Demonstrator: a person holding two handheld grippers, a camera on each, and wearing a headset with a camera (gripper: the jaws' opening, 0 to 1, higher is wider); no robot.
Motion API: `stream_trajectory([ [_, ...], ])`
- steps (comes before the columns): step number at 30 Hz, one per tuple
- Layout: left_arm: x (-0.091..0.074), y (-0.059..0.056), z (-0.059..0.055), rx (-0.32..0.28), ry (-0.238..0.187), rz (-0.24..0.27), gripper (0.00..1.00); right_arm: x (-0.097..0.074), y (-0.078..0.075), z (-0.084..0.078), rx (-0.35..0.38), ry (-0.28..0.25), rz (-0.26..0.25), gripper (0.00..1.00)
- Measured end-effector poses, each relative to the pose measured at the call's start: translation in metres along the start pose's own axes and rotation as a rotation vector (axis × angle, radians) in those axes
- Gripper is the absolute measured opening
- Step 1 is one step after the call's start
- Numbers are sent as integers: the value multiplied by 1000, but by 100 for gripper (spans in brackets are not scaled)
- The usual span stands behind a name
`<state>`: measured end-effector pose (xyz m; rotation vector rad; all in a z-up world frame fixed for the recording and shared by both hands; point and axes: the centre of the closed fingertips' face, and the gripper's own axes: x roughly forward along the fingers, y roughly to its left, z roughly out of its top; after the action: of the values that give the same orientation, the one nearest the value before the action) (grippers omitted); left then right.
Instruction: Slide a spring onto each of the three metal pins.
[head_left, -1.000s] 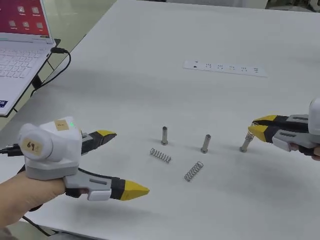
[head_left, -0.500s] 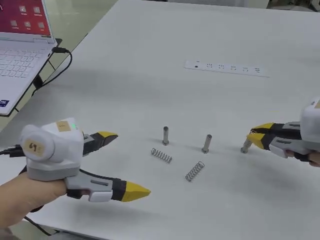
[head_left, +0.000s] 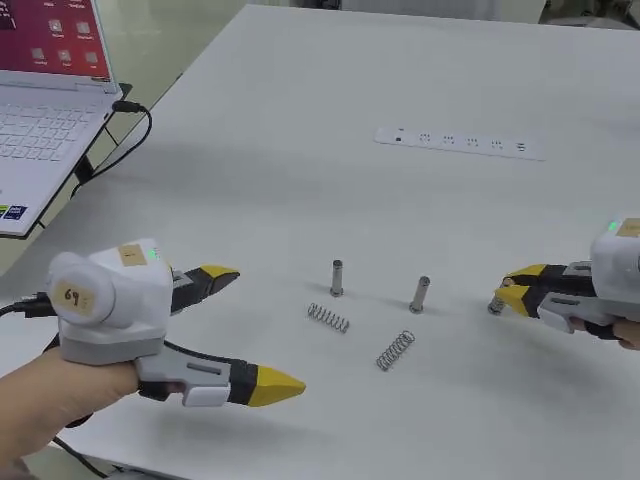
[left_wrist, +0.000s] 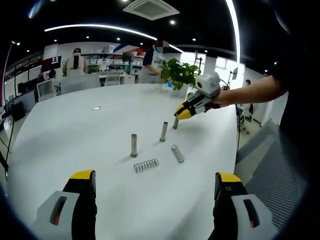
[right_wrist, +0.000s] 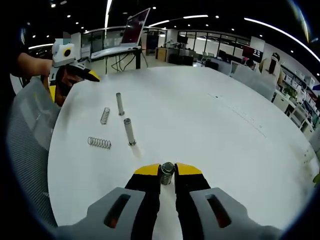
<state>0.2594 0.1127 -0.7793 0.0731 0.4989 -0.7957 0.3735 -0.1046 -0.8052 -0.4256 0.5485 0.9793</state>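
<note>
Two bare metal pins (head_left: 337, 278) (head_left: 420, 294) stand upright mid-table, and two loose springs (head_left: 328, 318) (head_left: 395, 350) lie just in front of them. At the right a third pin (head_left: 496, 305) carries a spring (right_wrist: 167, 173), and my right gripper (head_left: 510, 291) is shut on that spring low on the pin. The right gripper view shows the same grip, with both bare pins (right_wrist: 120, 103) (right_wrist: 129, 131) beyond. My left gripper (head_left: 254, 330) hovers wide open at the near left, holding nothing. Its own view shows the pins (left_wrist: 133, 145) (left_wrist: 163, 131) and springs (left_wrist: 146, 164) (left_wrist: 177, 153) ahead of its jaws.
A laptop (head_left: 40, 100) with a black cable (head_left: 125, 135) sits off the table's left edge. A white power strip (head_left: 460, 143) lies at the back of the white table (head_left: 300, 180). People and desks fill the room behind.
My right gripper has moved down along the right pin, taking the spring lower on it. The left gripper has stayed still and open. The head camera has shifted slightly.
</note>
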Motion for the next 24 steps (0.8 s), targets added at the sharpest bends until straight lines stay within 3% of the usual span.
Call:
stream_trajectory([
  [11, 1, -1, 2, -6, -6, -4, 96, -1, -1, 1, 4, 17, 5, 9],
  [15, 1, -2, 3, -3, -8, -6, 96, -1, 0, 4, 27, 4, 8, 16],
  [24, 1, -2, 4, 3, -8, -6, 96, -8, 1, 4, 27, -5, 6, 21],
])
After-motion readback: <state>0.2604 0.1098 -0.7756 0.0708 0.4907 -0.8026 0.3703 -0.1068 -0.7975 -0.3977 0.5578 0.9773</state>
